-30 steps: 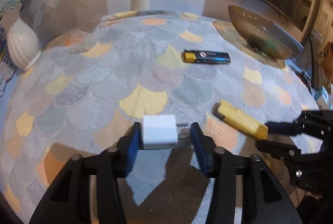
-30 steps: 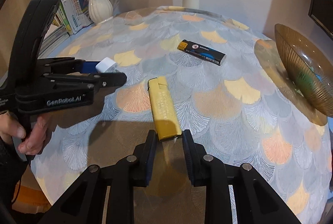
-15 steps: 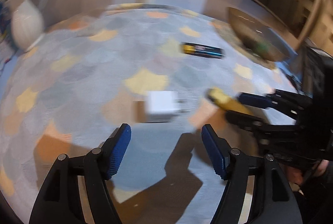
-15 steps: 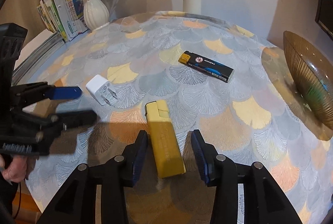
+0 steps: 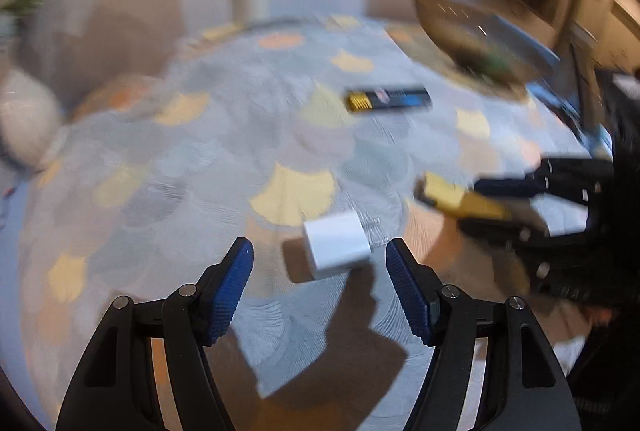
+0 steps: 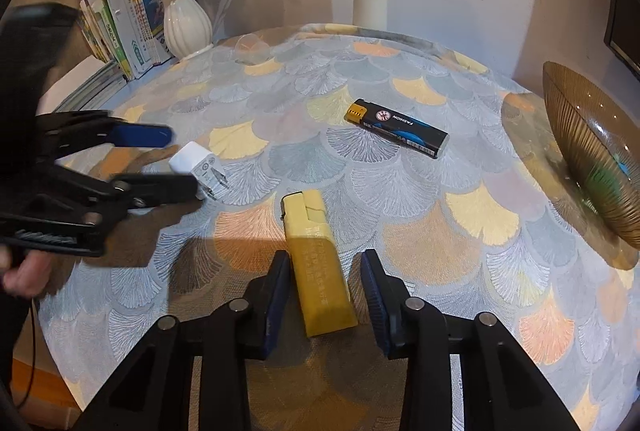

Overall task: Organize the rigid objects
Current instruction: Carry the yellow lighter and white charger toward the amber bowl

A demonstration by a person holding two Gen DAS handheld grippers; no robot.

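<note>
On the round table (image 6: 400, 159) with its fan-patterned cloth, your two grippers sit side by side, both angled down at the surface. Your left gripper (image 5: 320, 291) is released, its blue pads standing wide apart, and the small white charger plug (image 5: 336, 245) lies on the cloth between and just beyond their tips, touching neither pad; its metal prongs point away to the right. That view is blurred. Your right gripper (image 6: 324, 295) has just been closing and now straddles the near end of the yellow lighter (image 6: 316, 259), which lies flat on the cloth pointing away from you; a narrow gap shows on each side, so the pads are not pressing on it. Farther out, toward the middle of the table, a black and blue lighter (image 6: 400, 129) with a gold cap lies flat, well apart from both grippers. At the right edge of the table stands an amber ribbed glass bowl (image 6: 592, 155). At the far left edge are a white vase (image 6: 187, 25) holding flowers and a stack of papers (image 6: 124, 31) leaning beside it. A hand (image 6: 24, 271) grips the left tool's handle.
</note>
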